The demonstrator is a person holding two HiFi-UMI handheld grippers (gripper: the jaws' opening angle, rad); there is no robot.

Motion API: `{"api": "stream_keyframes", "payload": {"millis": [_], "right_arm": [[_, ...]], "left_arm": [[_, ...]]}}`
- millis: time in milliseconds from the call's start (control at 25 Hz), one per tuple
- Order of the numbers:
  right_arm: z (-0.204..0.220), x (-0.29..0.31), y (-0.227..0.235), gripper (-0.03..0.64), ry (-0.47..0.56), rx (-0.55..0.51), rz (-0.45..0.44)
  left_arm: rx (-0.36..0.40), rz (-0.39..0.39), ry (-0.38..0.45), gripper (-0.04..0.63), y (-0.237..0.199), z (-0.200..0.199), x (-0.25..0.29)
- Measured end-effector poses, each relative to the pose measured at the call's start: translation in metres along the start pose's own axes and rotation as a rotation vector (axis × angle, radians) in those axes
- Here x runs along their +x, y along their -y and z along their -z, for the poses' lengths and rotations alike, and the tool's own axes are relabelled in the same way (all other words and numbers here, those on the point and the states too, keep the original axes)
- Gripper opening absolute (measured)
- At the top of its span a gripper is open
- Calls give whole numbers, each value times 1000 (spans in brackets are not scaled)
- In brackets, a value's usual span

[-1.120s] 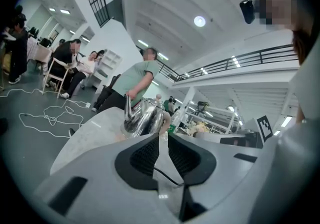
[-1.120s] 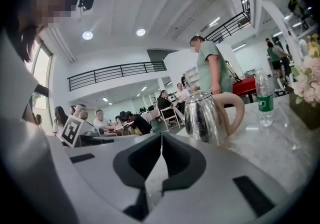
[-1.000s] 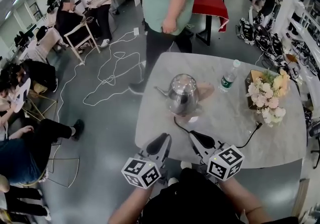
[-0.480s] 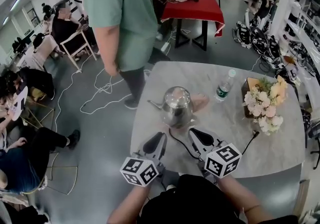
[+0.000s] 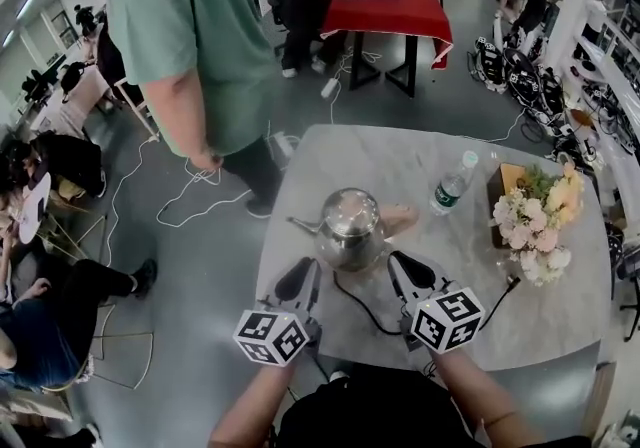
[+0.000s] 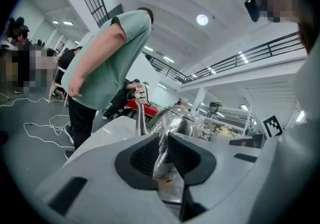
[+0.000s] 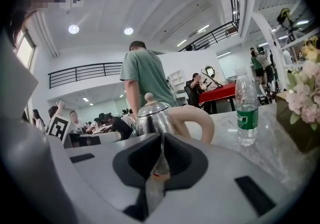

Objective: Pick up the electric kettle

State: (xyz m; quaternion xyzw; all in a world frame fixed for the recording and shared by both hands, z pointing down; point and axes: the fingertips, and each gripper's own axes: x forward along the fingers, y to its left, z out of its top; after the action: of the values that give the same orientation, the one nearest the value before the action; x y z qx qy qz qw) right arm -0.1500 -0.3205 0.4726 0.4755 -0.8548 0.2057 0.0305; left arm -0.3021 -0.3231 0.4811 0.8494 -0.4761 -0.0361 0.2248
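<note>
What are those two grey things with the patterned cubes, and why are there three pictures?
A person holds a grabbing tool in each hand: the left gripper and the right gripper; the cubes belong to them. One picture comes from a camera on the person's head, looking down. The other two come from cameras riding on each tool, looking along its jaws. On the table stand a shiny kettle, a water bottle and flowers. Both pairs of jaws are shut and hold nothing.

The shiny steel electric kettle [image 6: 175, 118] has its lower half hidden behind the left tongs [image 6: 164, 143]; the green-shirted bystander [image 5: 190, 36] is cut off at the head view's top edge.
</note>
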Motion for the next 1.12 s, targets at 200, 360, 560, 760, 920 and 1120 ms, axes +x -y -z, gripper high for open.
{"api": "stream_keyframes", "payload": {"millis": [200,360,560,760,920,1120], "right_arm": [[1,5,33,9,3,17,95],[1,10,57,11,5,11,176],[9,24,77,150,-10,39,214],[14,37,89,154,4,61,243],[18,49,96,163,17,90,252],[20,57,102,177,45,124,269]], "left_arm": [[-7,-29,-7,66,-16,3,13],[-20,-66,-9,143,-30,4,21],[-40,-86,4,172,-42,4,31],[-42,-99,68,173,-48,-9,36],[-44,-107,86,176,-49,-13,47],[-66,-139,113,183,-57,-18,55]]}}
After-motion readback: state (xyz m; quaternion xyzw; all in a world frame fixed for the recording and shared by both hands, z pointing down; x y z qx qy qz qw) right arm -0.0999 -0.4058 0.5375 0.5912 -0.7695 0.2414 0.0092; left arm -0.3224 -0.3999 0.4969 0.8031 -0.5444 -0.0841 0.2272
